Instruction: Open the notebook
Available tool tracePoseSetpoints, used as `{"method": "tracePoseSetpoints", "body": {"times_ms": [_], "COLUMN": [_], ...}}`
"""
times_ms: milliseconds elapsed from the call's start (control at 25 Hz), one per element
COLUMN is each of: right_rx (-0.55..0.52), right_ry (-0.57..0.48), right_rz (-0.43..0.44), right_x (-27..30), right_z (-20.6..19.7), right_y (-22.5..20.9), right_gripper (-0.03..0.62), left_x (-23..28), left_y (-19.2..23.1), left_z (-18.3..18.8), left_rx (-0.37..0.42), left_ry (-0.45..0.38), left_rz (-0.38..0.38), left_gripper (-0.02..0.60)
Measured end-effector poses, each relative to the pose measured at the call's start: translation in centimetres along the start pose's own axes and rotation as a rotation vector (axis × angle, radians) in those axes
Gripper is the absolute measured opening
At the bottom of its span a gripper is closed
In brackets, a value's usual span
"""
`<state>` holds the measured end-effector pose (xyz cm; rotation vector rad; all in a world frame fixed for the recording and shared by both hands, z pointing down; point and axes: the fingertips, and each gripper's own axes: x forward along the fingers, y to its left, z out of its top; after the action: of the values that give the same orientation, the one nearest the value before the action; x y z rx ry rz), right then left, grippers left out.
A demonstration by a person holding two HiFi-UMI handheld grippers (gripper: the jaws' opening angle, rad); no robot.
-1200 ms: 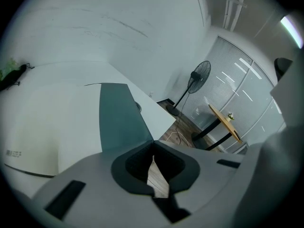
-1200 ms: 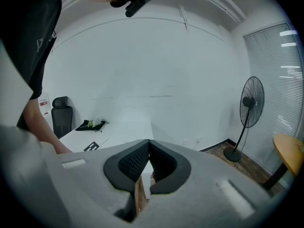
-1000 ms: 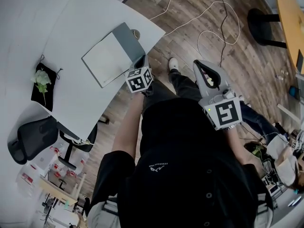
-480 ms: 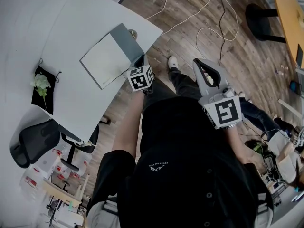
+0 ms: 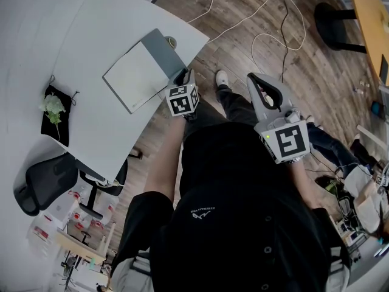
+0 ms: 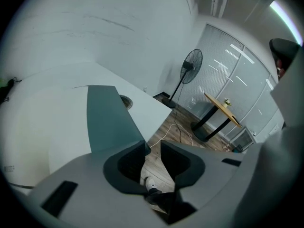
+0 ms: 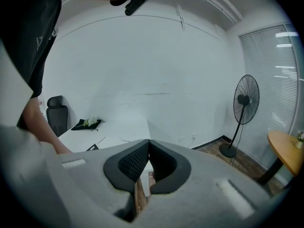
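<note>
The notebook (image 5: 137,75) lies open on the white table (image 5: 91,35), a white page up and its grey-green cover (image 5: 161,50) folded out flat toward the table's corner. In the left gripper view the cover (image 6: 111,118) runs up to the left jaw. My left gripper (image 5: 183,75) hangs at the table edge just past the cover, jaws a little apart with only floor showing between them (image 6: 153,146). My right gripper (image 5: 254,81) is held over the wooden floor, away from the table, with its ribbed pads pressed together (image 7: 148,144) and nothing in them.
A white flower on a black cloth (image 5: 53,105) lies at the table's left side. A round grommet hole (image 5: 172,42) sits by the corner. A black office chair (image 5: 42,178) stands below the table, cables (image 5: 267,17) trail over the floor, and a fan (image 6: 190,65) and wooden table (image 5: 371,23) stand beyond.
My left gripper has drifted slightly right, off the cover's edge. The notebook stays open and flat. The right gripper has hardly moved.
</note>
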<state>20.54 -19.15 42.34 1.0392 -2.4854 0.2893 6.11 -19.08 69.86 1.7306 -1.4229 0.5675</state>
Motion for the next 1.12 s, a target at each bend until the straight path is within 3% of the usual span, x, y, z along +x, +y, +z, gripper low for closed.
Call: {"method": "tracePoseSetpoints", "body": {"times_ms": [360, 600, 1120], "right_rx": [0.008, 0.025, 0.013], "right_ry": [-0.034, -0.012, -0.026], "right_rz": [0.006, 0.035, 0.168], "right_x": [0.7, 1.0, 3.2], "right_z": [0.6, 0.2, 1.3], "right_y": [0.8, 1.1, 4.4], "right_gripper": [0.005, 0.005, 0.005], "left_x": [-0.3, -2.6, -10.2], "left_y": [-0.2, -0.9, -1.5], "left_z": [0.2, 2.5, 6.9], "left_rx": [0.013, 0.053, 0.040], "left_ry": [-0.003, -0.093, -0.288], "left_rz": [-0.040, -0.048, -0.036], "left_gripper": [0.115, 0.038, 0.008]}}
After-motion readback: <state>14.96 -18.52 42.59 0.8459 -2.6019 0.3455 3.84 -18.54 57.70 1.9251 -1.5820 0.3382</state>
